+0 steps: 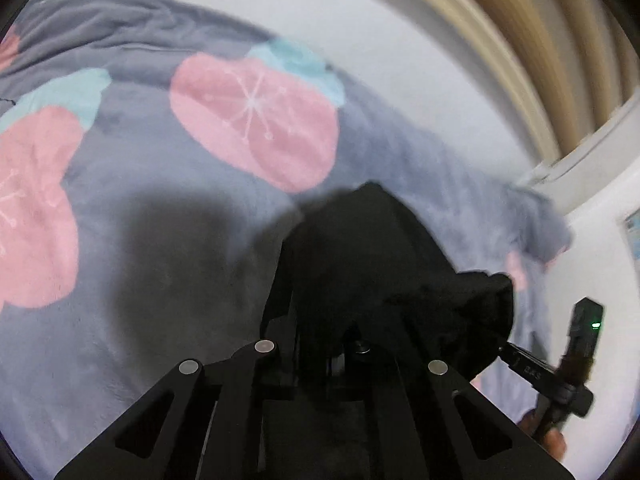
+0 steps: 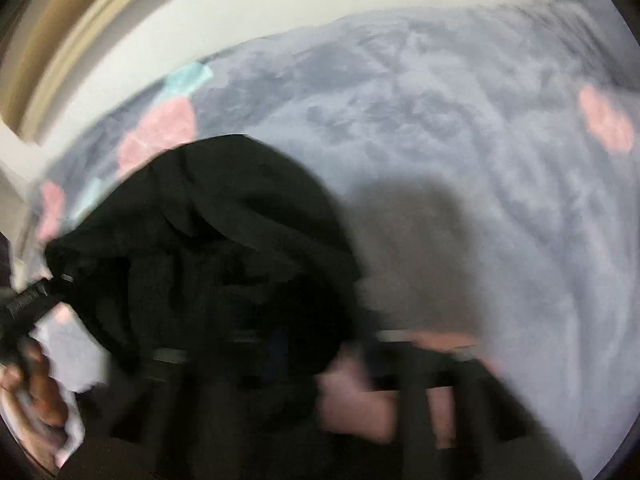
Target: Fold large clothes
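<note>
A black garment (image 1: 372, 252) hangs bunched between my two grippers, above a grey blanket (image 1: 168, 208) with pink flowers. My left gripper (image 1: 344, 280) is shut on the black garment, whose cloth drapes over the fingers. In the left wrist view the right gripper (image 1: 520, 360) holds the garment's other end at the lower right. In the right wrist view, which is blurred, the black garment (image 2: 224, 248) covers my right gripper (image 2: 280, 320), which is shut on it. The left gripper (image 2: 36, 296) grips the cloth's left corner there.
The grey blanket (image 2: 460, 160) covers the bed. A white wall (image 1: 320, 12) and beige curtains (image 1: 540, 40) lie behind it. A person's hand (image 2: 36, 392) shows at the lower left of the right wrist view.
</note>
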{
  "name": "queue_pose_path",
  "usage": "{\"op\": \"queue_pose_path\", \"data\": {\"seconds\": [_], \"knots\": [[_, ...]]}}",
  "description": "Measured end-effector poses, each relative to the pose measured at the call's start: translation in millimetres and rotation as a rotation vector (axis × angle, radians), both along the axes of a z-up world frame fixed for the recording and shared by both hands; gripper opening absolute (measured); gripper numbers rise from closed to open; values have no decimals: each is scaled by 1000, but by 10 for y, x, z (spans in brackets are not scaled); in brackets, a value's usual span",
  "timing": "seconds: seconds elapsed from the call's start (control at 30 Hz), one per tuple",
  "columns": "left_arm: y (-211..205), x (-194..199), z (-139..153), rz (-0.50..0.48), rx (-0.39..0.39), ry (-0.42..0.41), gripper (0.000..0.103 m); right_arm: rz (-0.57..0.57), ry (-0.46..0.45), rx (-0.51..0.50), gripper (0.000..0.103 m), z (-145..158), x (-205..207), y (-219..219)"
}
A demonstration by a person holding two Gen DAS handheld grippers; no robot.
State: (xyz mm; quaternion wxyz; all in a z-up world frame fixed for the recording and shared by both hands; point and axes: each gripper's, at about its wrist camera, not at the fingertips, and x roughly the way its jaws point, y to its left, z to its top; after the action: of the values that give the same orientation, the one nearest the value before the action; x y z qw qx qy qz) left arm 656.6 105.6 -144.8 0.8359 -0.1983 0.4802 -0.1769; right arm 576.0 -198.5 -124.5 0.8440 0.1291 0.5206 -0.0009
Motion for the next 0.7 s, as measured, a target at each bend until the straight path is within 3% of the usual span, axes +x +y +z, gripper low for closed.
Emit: {"op": "queue_pose_path", "data": {"seconds": [0.13, 0.2, 0.27, 0.3, 0.37, 0.43, 0.5, 0.53, 0.6, 0.7], "knots": [[307, -281, 96, -41, -75, -57, 9, -2, -107, 158, 10, 193, -298, -314], [313, -271, -116, -50, -21, 2, 11, 13, -103, 191, 10, 100, -380, -344], [277, -147, -529, -55, 89, 113, 18, 32, -42, 139, 10, -154, -341, -253], [312, -76, -805, -53, 73, 198, 23, 38, -13, 118, 10, -275, -312, -220], [485, -34, -1012, -15, -91, 254, 23, 40, 85, 118, 12, -641, -223, -186], [550, -54, -911, -17, -122, 243, 30, 25, 122, 180, 14, -829, -212, -239], [523, -156, -699, -47, -23, 189, 46, 24, 120, 212, 28, -772, -238, -291], [511, -228, -587, -61, 39, 161, 56, 30, 117, 206, 30, -706, -262, -314], [507, -410, -367, -96, 131, 104, 60, 54, 101, 162, 41, -556, -328, -345], [627, -645, -64, -101, 175, 30, 60, 93, 56, 101, 50, -260, -486, -399]]}}
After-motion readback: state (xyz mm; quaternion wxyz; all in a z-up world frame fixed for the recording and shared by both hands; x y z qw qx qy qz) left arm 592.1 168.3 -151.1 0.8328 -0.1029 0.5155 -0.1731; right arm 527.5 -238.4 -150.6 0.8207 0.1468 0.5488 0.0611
